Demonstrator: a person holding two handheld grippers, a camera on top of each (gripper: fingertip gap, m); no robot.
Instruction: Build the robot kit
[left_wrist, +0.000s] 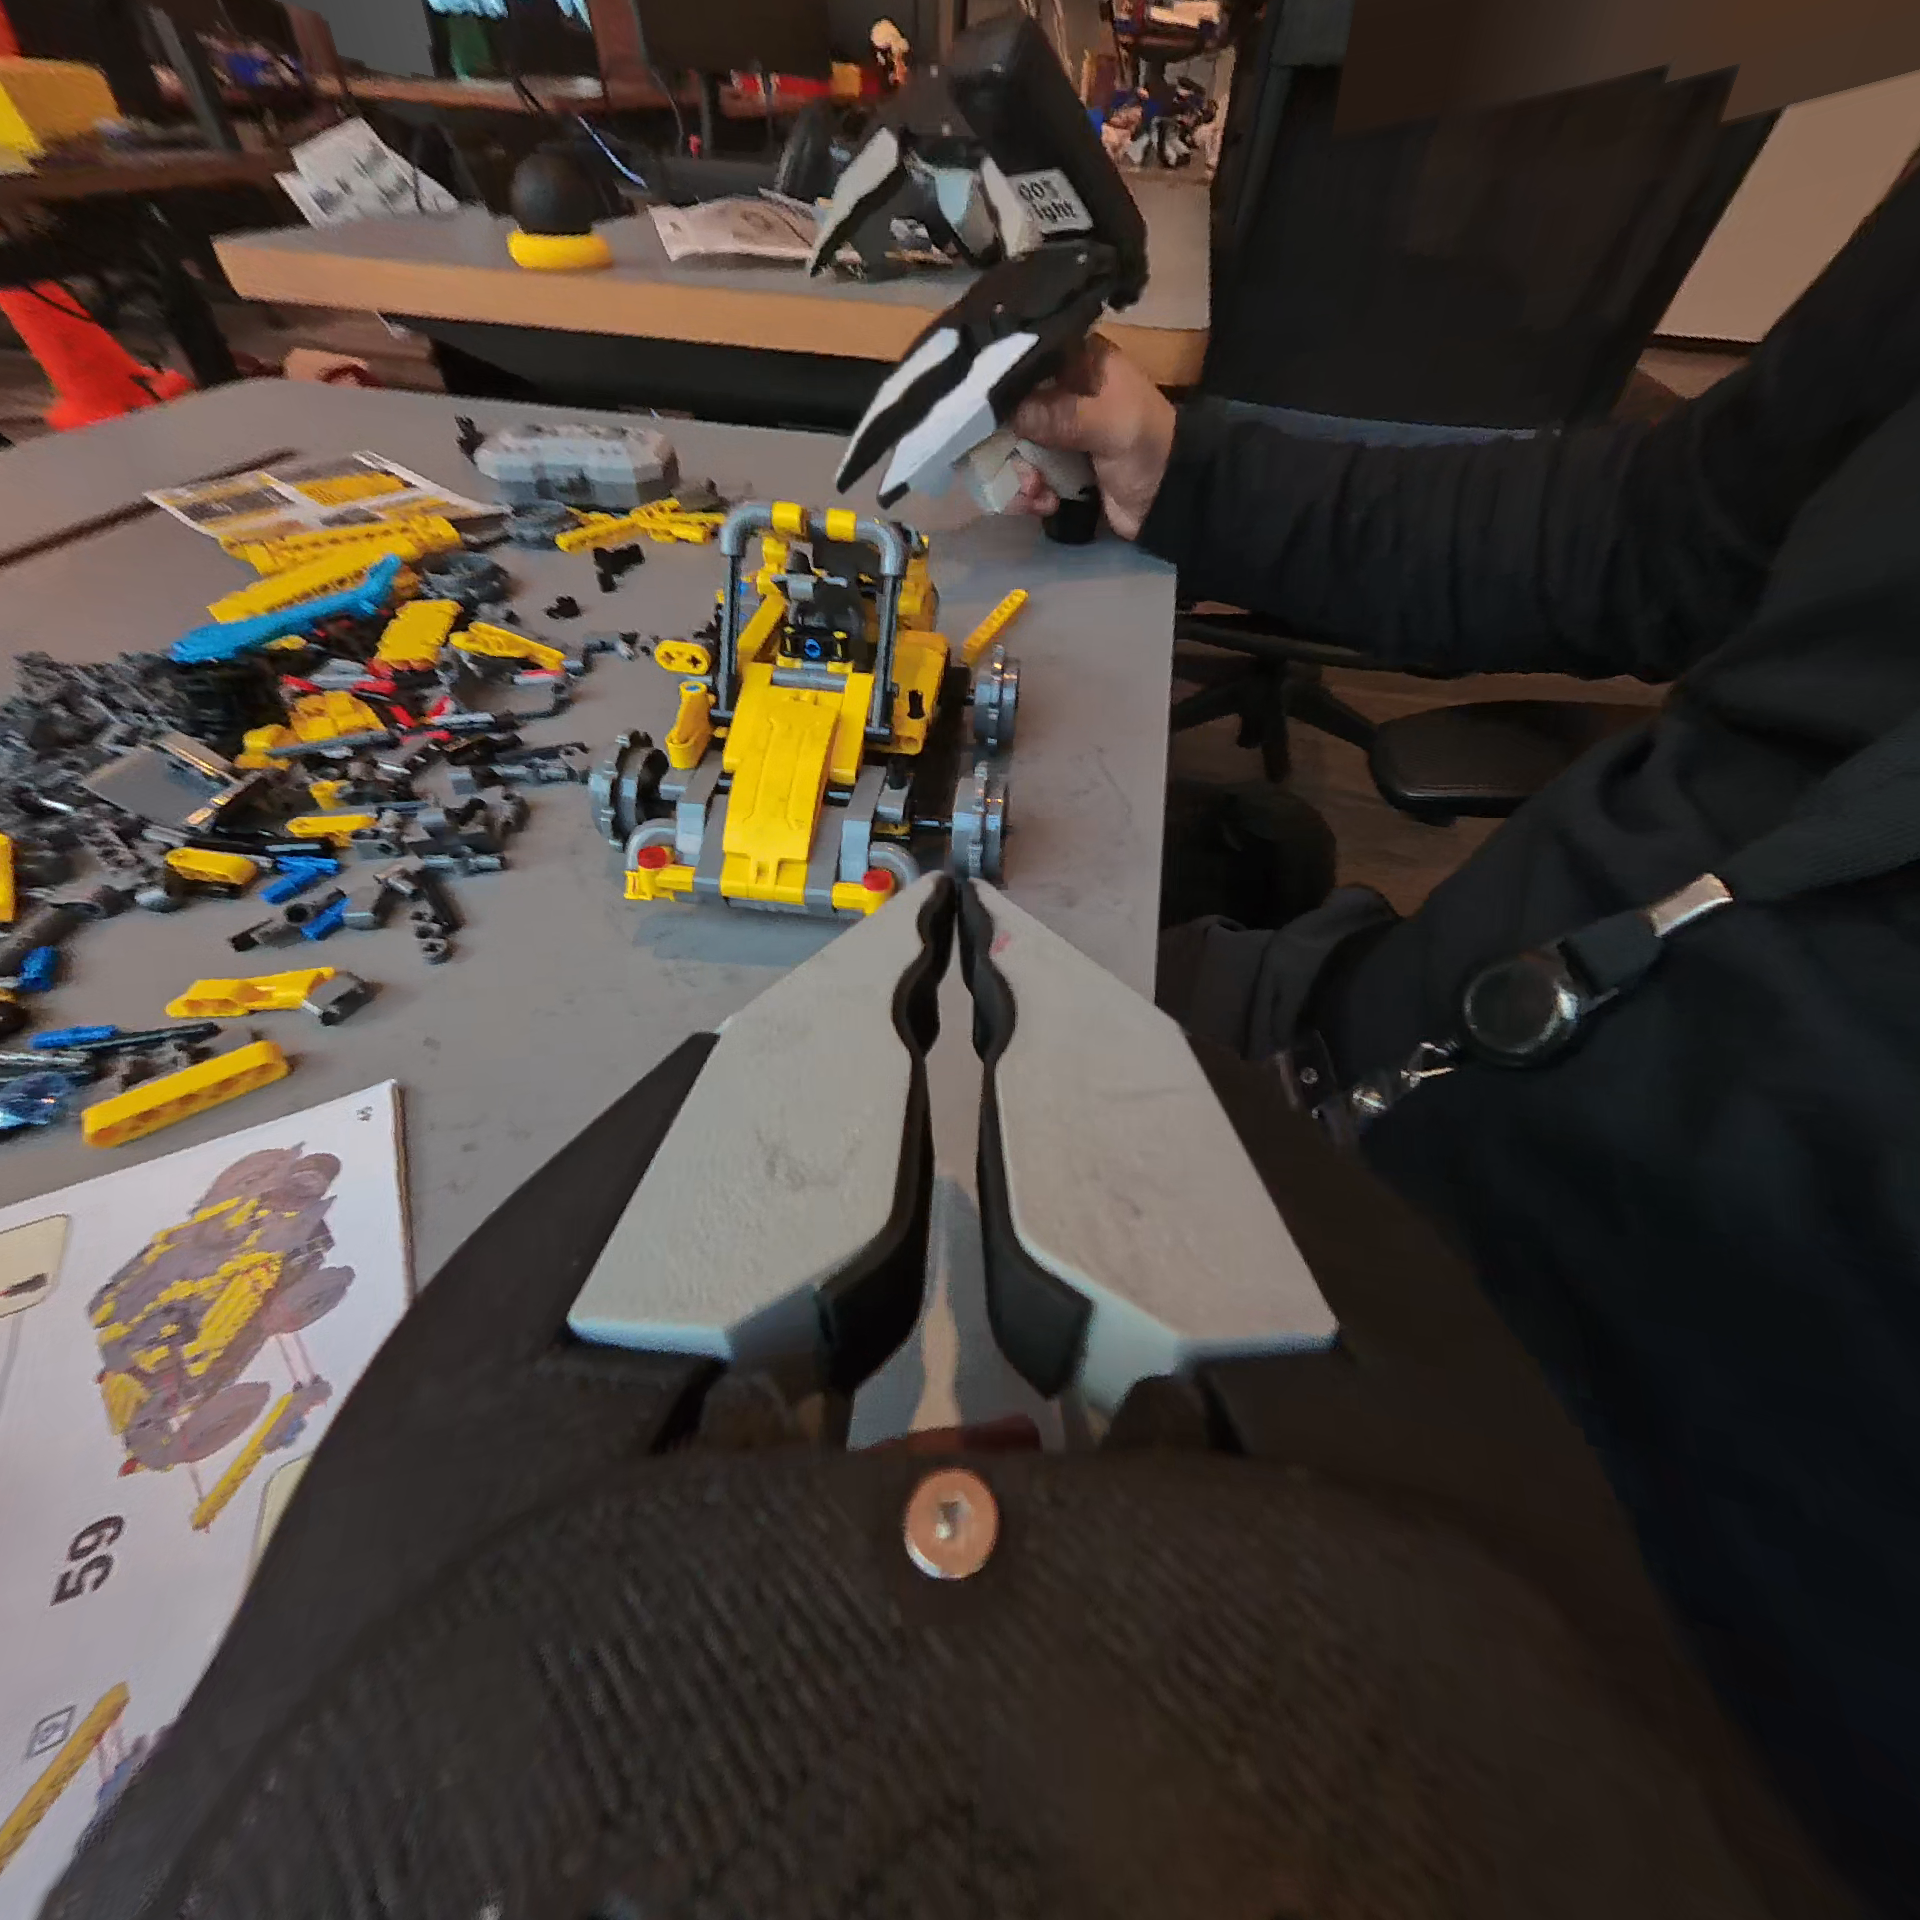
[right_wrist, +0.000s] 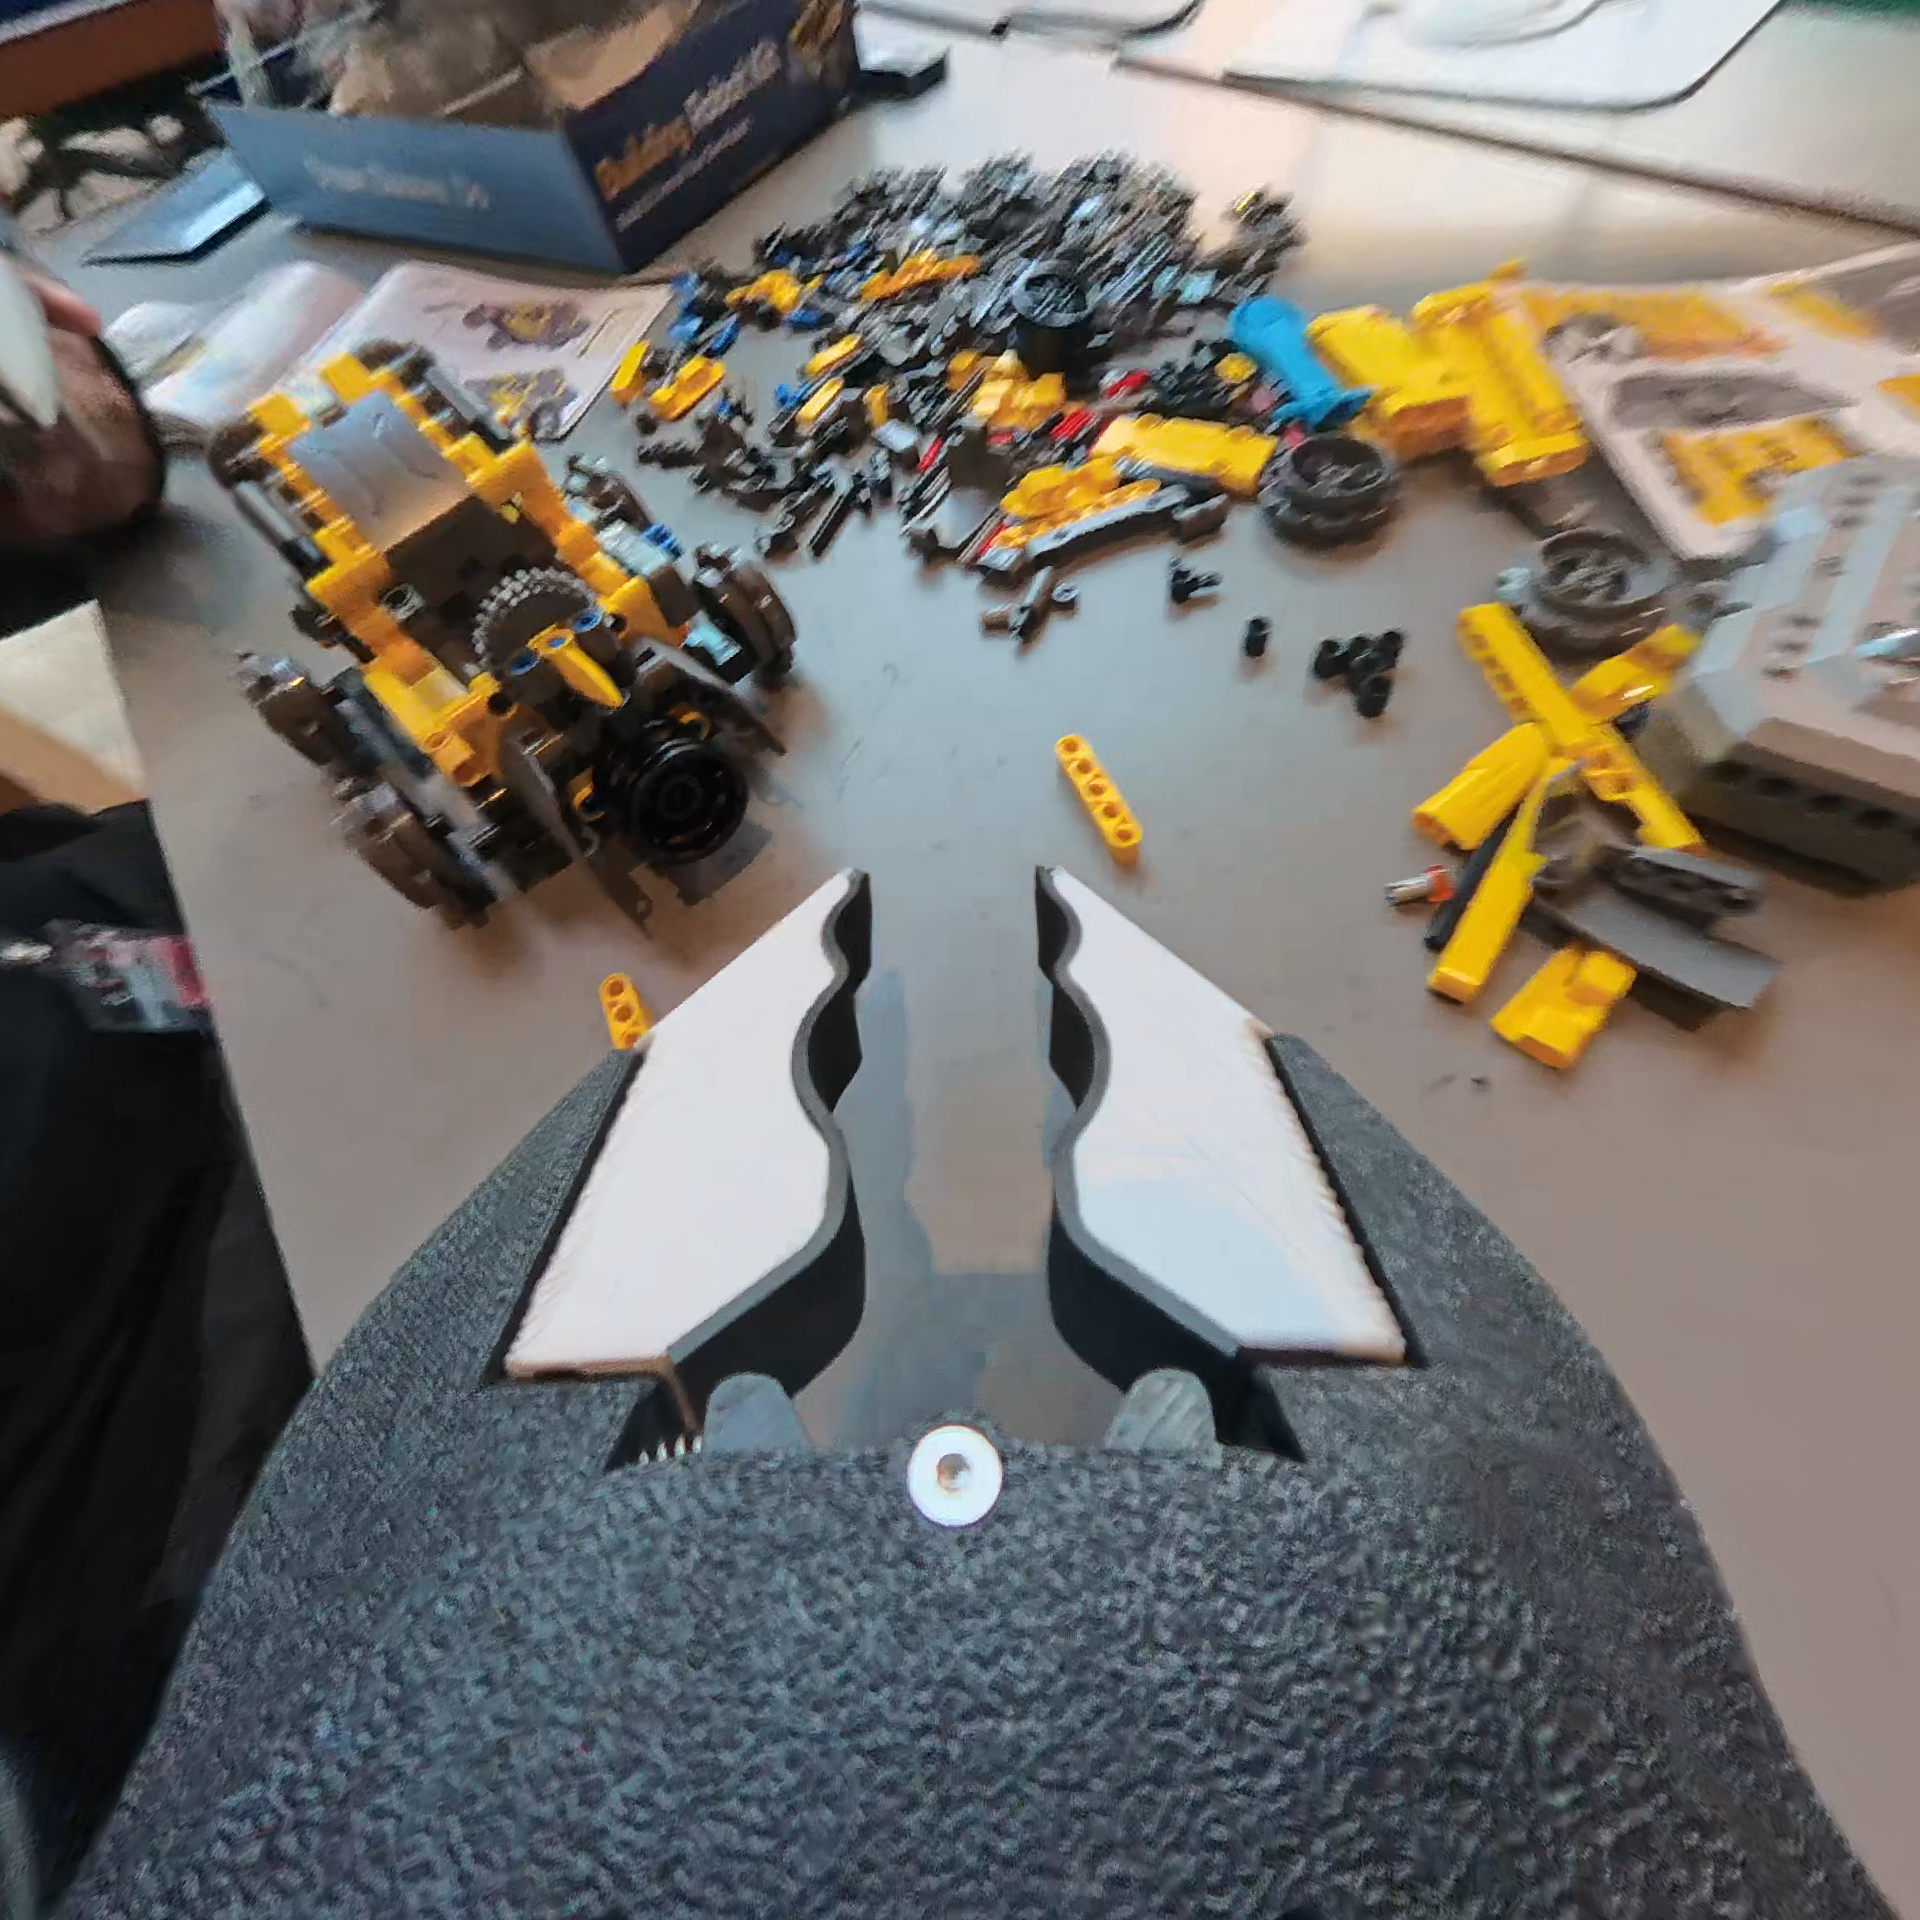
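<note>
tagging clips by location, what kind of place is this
Probably an office or lab workspace, not a home: grey tables in rows, a black mesh office chair, and farther desks cluttered with gear. A half-built yellow brick vehicle sits amid loose parts.

Each of the 2 wrist views looks down along its jaws, from opposite sides, sharing the yellow vehicle model (left_wrist: 800, 727) (right_wrist: 499, 665) on the table (left_wrist: 561, 987) (right_wrist: 935, 727).

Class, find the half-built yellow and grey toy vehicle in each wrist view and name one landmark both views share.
Left wrist view: the toy vehicle stands in the middle of the picture, just beyond the shut left hand-held gripper.
Right wrist view: the vehicle sits at the left, up and left of the open right hand-held gripper.
Shared landmark: the blue tool in the loose parts.
</note>
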